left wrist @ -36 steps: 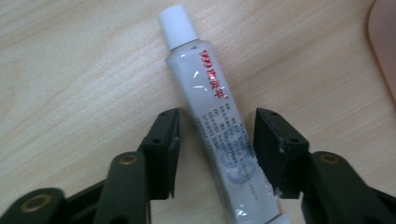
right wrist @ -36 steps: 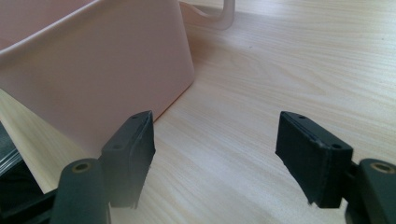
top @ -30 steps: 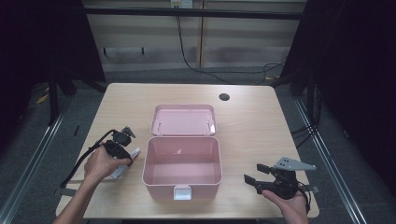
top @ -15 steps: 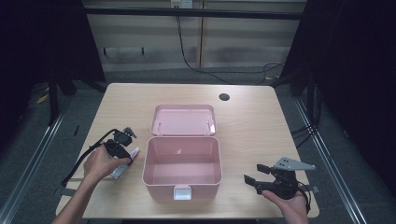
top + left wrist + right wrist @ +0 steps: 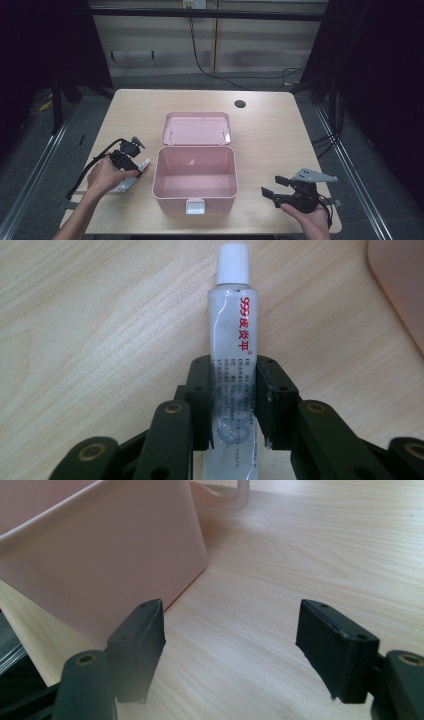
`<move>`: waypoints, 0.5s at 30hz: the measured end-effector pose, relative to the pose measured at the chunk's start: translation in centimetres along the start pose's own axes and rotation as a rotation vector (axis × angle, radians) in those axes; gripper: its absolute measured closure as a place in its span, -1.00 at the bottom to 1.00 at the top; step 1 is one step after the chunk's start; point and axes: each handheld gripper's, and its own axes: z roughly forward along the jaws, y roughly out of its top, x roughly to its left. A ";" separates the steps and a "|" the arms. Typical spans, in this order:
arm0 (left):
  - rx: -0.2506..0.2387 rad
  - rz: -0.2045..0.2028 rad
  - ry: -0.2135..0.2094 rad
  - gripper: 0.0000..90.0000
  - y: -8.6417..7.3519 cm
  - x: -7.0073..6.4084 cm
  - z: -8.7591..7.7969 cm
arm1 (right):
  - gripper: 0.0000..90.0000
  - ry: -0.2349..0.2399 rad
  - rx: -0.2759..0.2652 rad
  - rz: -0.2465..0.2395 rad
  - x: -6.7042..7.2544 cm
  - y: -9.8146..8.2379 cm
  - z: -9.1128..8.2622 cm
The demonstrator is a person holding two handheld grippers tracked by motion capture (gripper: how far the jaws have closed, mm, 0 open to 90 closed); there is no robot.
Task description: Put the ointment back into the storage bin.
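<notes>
The left tool [image 5: 234,405] has just closed on the ointment tube [image 5: 232,340], lying on the surface [image 5: 280,130] beside the open pink box [image 5: 196,172]. The slick tube could slip out when lifted. The right tool [image 5: 232,650] gapes wide, empty.

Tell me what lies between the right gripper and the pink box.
Bare tabletop separates the right gripper from the pink box, seen in the high view.

On the small white plastic tube with a white ribbed cap [image 5: 234,347], "999" and the Chinese characters "皮炎平" are printed in red along its length. Smaller grey print is carried below, too fine to be read.
</notes>
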 end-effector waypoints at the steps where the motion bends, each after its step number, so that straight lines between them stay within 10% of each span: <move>1: -0.006 -0.004 -0.008 0.57 -0.1 0.1 -0.1 | -0.39 0.001 -0.001 -0.001 0.0 0.0 0.0; 15: -0.114 0.015 -0.067 0.57 -1.4 1.1 -2.5 | -0.41 0.002 0.005 0.007 0.0 0.0 0.0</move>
